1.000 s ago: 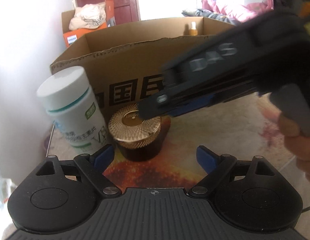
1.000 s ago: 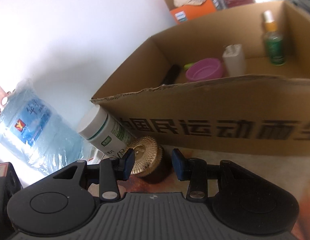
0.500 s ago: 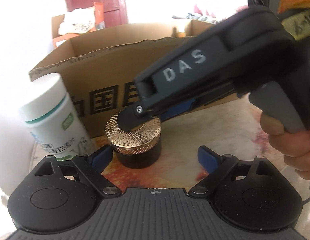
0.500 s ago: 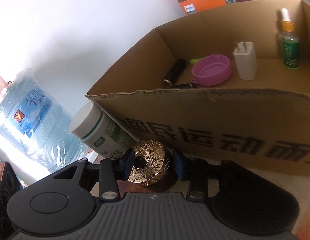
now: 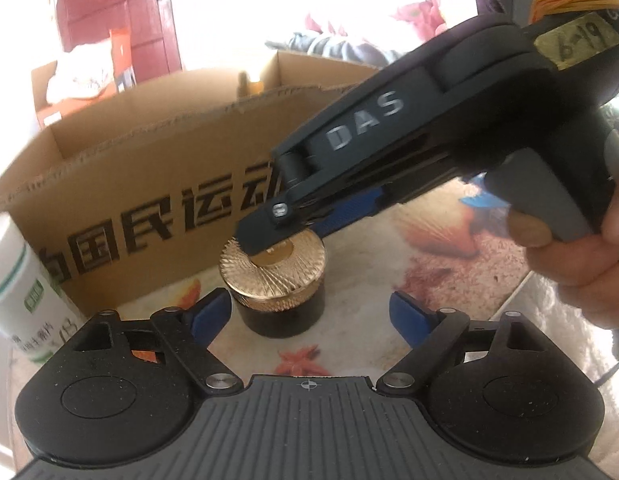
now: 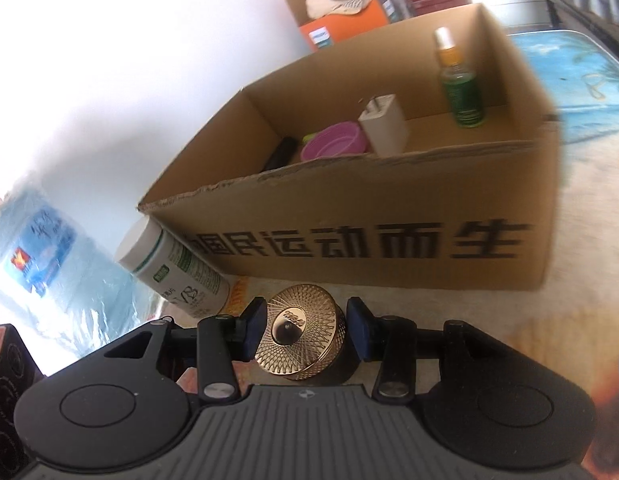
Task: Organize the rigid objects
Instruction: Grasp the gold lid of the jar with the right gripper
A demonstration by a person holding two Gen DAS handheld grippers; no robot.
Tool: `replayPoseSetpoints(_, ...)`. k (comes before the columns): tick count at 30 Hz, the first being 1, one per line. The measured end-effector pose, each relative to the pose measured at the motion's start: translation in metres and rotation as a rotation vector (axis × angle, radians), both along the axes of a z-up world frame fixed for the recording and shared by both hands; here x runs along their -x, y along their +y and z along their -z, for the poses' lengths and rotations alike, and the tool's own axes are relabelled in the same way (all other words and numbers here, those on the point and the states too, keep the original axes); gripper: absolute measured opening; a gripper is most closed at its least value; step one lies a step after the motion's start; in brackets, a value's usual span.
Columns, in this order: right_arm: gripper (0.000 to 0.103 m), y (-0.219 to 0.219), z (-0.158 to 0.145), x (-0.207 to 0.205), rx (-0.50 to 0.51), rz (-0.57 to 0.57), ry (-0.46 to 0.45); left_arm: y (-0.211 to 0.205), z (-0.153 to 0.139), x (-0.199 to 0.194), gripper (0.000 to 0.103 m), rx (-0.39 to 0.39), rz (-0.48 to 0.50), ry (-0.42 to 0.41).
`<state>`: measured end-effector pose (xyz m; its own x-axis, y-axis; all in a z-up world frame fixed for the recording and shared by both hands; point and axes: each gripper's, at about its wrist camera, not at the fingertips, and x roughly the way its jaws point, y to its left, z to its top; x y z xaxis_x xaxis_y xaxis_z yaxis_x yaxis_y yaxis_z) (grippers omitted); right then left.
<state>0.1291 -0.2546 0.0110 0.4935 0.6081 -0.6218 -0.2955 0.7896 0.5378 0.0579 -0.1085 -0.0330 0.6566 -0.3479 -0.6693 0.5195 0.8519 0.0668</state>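
A dark jar with a ribbed gold lid [image 5: 273,280] stands on the patterned tabletop in front of a cardboard box [image 5: 149,168]. My right gripper [image 6: 305,324] reaches down over it, one blue pad on each side of the gold lid [image 6: 301,336]. Its jaws are opening and a thin gap shows at the right pad. From the left wrist view the right gripper [image 5: 269,236] covers part of the lid, held by a person's hand [image 5: 581,264]. My left gripper [image 5: 309,314] is wide, its jaws closing a little, with the jar just past its fingertips and untouched.
A white bottle [image 6: 177,272] with a green label leans against the cardboard box [image 6: 389,208]. Inside the box are a pink bowl [image 6: 335,146], a white charger [image 6: 385,130], a green bottle [image 6: 461,92] and a black cylinder [image 6: 281,154]. A water jug [image 6: 41,248] lies left.
My right gripper has moved in over the jar, so the gold lid now sits between its pads. The left gripper has shifted right; the white bottle slid toward its view's left edge.
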Motion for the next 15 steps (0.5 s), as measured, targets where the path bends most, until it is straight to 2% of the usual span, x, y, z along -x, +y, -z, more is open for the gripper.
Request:
replayPoseSetpoints(3,0.047,-0.008,0.001,0.002,-0.007,0.033,0.001,-0.003,-0.001,0.0,0.087,-0.038,-0.018,-0.016)
replayPoseSetpoints(5,0.047,-0.01,0.004,0.002,-0.017,0.043,0.014,-0.006,0.001,-0.003,0.083,-0.068,-0.038,-0.013)
replayPoseSetpoints(8,0.047,-0.012,0.007,0.001,-0.029,0.052,0.029,-0.009,0.001,-0.014,0.078,-0.066,-0.056,0.007)
replayPoseSetpoints(12,0.047,-0.014,0.014,-0.001,-0.051,0.067,0.05,-0.009,0.005,-0.021,0.064,-0.075,-0.074,0.033)
replayPoseSetpoints(15,0.047,-0.014,0.017,-0.001,-0.074,0.07,0.069,-0.01,0.003,-0.024,0.058,-0.07,-0.092,0.041)
